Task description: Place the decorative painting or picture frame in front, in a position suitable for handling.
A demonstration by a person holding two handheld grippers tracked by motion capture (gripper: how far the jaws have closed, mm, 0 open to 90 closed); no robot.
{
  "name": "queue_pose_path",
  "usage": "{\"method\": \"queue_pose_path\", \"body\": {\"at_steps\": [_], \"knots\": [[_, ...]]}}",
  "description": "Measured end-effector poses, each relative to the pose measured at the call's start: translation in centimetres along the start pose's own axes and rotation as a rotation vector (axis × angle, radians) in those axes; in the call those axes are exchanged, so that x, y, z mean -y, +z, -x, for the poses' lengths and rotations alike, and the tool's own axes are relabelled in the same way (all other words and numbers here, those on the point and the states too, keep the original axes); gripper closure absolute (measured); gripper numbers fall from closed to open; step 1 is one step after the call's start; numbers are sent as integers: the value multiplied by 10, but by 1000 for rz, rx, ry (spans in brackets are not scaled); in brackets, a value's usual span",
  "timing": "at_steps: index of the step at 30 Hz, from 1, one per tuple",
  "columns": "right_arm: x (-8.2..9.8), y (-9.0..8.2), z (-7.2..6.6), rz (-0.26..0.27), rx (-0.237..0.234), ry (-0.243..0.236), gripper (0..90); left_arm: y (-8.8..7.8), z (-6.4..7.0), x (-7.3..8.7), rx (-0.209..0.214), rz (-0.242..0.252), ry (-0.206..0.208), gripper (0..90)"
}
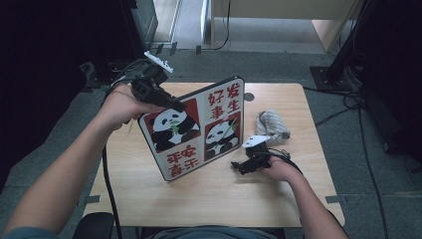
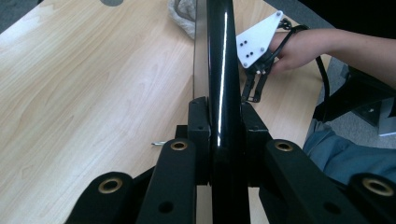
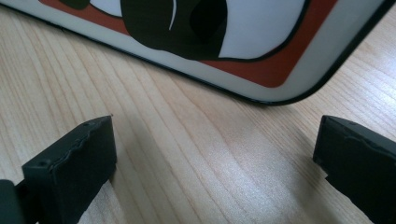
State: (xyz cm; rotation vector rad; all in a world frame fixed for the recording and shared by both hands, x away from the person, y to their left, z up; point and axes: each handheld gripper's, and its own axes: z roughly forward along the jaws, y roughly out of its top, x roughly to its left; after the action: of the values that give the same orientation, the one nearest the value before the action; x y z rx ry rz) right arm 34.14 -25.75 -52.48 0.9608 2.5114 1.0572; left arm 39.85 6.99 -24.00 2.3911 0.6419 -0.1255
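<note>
A flat board [image 1: 199, 127] with a black rim, printed with two pandas and red characters, stands tilted on the wooden table [image 1: 224, 199], resting on its lower edge. My left gripper [image 1: 176, 105] is shut on the board's upper left edge. In the left gripper view the thin black edge of the board [image 2: 223, 70] runs up between the clamped pads of my left gripper [image 2: 223, 135]. My right gripper [image 1: 238, 167] lies low on the table by the board's lower right side, open and holding nothing. In the right gripper view its jaws [image 3: 215, 144] stand wide, just short of the board's rounded corner [image 3: 261, 46].
A grey bundled cloth [image 1: 271, 125] lies on the table behind the right hand. A small grey round mark [image 1: 249, 96] sits near the table's far edge. Cables [image 1: 348, 99] run over the floor at the right, and dark furniture stands at the left.
</note>
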Motion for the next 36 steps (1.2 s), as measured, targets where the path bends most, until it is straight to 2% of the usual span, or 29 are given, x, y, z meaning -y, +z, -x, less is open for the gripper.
{"method": "queue_pose_path", "body": {"at_steps": [7, 11, 14, 15, 16, 17, 18, 21, 23, 24, 29, 36], "knots": [[0, 0, 0, 0, 0, 0, 0, 1, -1, 3, 1, 7, 26, 796], [0, 0, 0, 0, 0, 0, 0, 1, -2, 4, -20, 9, 42, 780], [0, 0, 0, 0, 0, 0, 0, 0, -3, 6, -49, 17, 60, 707], [0, 0, 0, 0, -1, 1, 0, 0, -4, 7, -47, 21, 65, 667], [0, 0, 0, 0, -1, 0, 0, 2, -6, 8, -19, 20, 60, 613], [0, 0, 0, 0, -1, 0, 0, 5, -6, 10, -20, 3, 67, 548], [0, 0, 0, 0, -1, 0, 0, 7, -6, 10, -43, -12, 77, 547], [0, 0, 0, 0, -1, 0, 0, 5, -12, 13, -36, 20, 44, 520], [0, 0, 0, 0, 0, 0, 0, 5, -12, 13, -29, 30, 40, 507], [0, 0, 0, 0, 0, 0, 0, 5, -13, 13, -13, 34, 32, 487], [0, 0, 0, 0, 0, 0, 0, 8, -12, 12, -23, 25, 38, 493], [0, 0, 0, 0, 1, 0, 0, 0, -12, 15, -29, 56, 14, 475]]}}
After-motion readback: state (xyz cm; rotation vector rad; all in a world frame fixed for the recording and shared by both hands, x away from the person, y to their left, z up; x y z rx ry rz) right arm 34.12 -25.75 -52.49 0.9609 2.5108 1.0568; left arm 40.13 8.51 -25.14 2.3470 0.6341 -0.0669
